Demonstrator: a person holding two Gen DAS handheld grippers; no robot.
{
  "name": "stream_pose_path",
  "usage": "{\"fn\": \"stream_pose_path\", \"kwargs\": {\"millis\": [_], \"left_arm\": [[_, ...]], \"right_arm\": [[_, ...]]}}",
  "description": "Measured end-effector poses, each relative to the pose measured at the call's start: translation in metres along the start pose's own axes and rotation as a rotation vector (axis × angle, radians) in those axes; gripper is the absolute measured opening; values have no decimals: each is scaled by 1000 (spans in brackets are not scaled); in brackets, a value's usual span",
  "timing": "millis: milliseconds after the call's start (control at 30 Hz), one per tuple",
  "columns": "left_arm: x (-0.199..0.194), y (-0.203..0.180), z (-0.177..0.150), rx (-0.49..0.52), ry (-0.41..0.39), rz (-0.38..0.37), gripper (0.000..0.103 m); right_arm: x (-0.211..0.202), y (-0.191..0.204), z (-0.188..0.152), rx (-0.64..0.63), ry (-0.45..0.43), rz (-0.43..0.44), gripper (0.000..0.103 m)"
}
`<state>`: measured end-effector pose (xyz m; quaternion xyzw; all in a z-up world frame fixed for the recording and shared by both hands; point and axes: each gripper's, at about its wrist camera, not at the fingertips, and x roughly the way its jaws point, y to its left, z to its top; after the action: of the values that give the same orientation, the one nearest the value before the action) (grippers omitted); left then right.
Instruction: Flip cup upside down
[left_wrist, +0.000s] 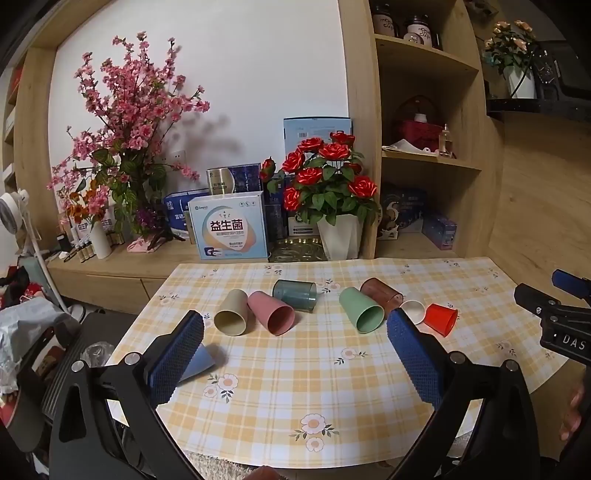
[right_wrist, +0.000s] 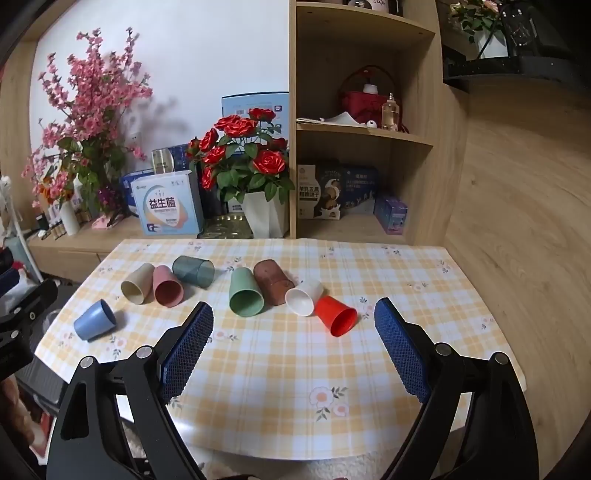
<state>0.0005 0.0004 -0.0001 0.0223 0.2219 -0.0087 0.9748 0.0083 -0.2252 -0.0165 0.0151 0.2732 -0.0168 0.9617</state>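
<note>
Several cups lie on their sides on the checked tablecloth (right_wrist: 280, 362): beige (right_wrist: 137, 283), pink (right_wrist: 168, 286), dark teal (right_wrist: 194, 271), green (right_wrist: 244, 293), brown (right_wrist: 272, 282), white (right_wrist: 303, 297) and red (right_wrist: 335, 315). A blue cup (right_wrist: 95, 320) lies apart at the left; in the left wrist view it (left_wrist: 197, 363) is partly hidden behind the left finger. My left gripper (left_wrist: 295, 354) is open and empty above the table's near part. My right gripper (right_wrist: 293, 347) is open and empty, short of the red cup.
A sideboard behind the table carries a white pot of red roses (right_wrist: 264, 218), a pink blossom arrangement (right_wrist: 85, 122) and boxes (right_wrist: 166, 210). A wooden shelf unit (right_wrist: 365, 125) stands at the back right. Clutter lies off the table's left edge (left_wrist: 33, 332).
</note>
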Motion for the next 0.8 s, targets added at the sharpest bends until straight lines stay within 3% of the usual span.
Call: {"fn": "stream_pose_path", "kwargs": {"millis": [800], "left_arm": [[1, 0, -2, 16, 7, 10, 97]], "right_arm": [[6, -4, -5, 4, 13, 0, 86]]}}
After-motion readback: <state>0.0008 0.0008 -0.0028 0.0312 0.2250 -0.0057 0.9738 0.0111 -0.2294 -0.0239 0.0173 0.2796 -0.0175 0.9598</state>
